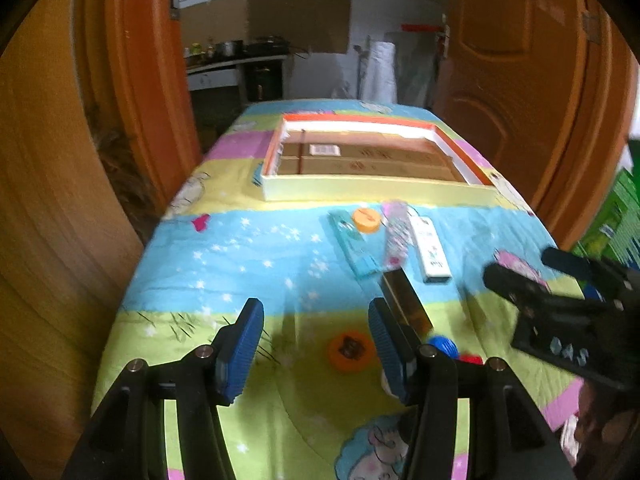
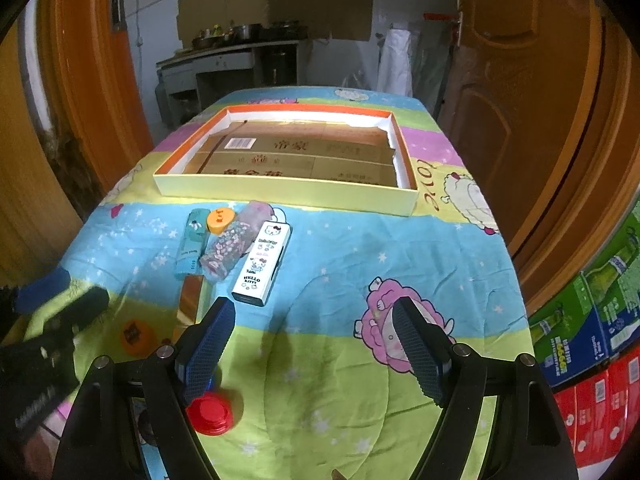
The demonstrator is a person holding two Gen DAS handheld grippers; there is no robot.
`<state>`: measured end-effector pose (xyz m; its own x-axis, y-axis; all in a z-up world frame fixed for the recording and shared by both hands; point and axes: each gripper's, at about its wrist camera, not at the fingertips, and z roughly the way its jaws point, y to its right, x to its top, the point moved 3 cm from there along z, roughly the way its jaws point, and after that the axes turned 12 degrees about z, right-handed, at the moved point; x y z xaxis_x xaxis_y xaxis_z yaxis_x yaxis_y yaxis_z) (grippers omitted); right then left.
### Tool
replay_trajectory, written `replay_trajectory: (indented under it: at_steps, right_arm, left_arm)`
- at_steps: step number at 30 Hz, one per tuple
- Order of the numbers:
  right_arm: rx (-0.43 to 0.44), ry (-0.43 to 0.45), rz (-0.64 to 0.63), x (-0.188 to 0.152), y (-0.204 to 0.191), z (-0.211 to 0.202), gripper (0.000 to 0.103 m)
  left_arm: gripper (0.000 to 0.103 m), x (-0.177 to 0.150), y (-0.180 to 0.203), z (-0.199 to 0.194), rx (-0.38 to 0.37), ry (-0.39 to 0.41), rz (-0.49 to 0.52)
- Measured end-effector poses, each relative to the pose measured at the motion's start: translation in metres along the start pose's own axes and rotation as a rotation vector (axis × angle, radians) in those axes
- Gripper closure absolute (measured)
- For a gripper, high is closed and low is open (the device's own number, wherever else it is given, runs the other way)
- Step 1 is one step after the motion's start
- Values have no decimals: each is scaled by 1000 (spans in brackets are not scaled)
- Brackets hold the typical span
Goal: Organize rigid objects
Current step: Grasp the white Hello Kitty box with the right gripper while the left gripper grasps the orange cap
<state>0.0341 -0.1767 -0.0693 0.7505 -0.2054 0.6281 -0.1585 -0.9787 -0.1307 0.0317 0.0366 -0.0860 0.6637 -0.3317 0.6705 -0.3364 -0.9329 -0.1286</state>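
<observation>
A shallow cardboard tray [image 2: 280,194] with an orange rim sits at the far end of the cartoon-print cloth. In front of it lie a teal box [image 2: 190,246], an orange lid [image 2: 220,218], a floral tube [image 2: 232,246] and a white Hello Kitty box [image 2: 260,264]. Nearer are a gold box [image 2: 190,298], an orange cap [image 2: 136,336] and a red cap [image 2: 210,410]. My right gripper [image 2: 314,344] hangs open over bare cloth, the red cap beside its left finger. My left gripper [image 1: 316,340] is open above the cloth, the orange cap [image 1: 350,352] lying near its right finger.
Orange wooden doors stand close on both sides of the table. Green and red cartons [image 2: 592,320] are stacked to the right. A kitchen counter [image 2: 224,60] lies beyond the far edge. A blue cap [image 1: 444,344] rests by the left gripper's right finger.
</observation>
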Motion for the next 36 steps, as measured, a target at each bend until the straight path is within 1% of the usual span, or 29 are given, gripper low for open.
replay_trajectory:
  at_steps: [4,9,20,23,24,25,29,31,33,34,35,36]
  right_arm:
    - [15,-25,-12,1,1,8,21]
    - [32,-48,-25,2,-4,18,21]
    - [60,-96,-26,13,-15,44,21]
    - [68,-111,-20,16,-18,52,21]
    - [70,-112,-21,16,-19,53,21]
    - [69,-112,-24,18,-21,56,21]
    - [69,-123,-33,23,-28,66,21]
    - [66,-131,-32,25,-29,70,28]
    - [66,-158,-37,25,-32,77,49]
    - [82,-184,-35,24,-33,82,53]
    - [83,-181,-35,24,-33,82,56]
    - [83,-177,-41,24,-34,82,68]
  left_arm:
    - [48,-6,8,3,-20,-20,22]
    - [48,-11,11,12,-36,-47,16]
    - [63,-20,9,39,-112,-114,-35]
    - [67,-20,9,39,-107,-101,-29]
    - [71,-20,8,39,-104,-99,-29]
    - [72,-20,7,39,-101,-99,-32]
    - [72,-20,4,40,-119,-94,-46]
    - [73,-20,4,39,-116,-94,-43]
    - [73,-20,4,39,-114,-95,-46]
    - [73,-20,4,39,-113,-96,-48]
    - [73,-20,4,39,-113,-96,-52]
    - [73,-20,3,39,-112,-97,-58]
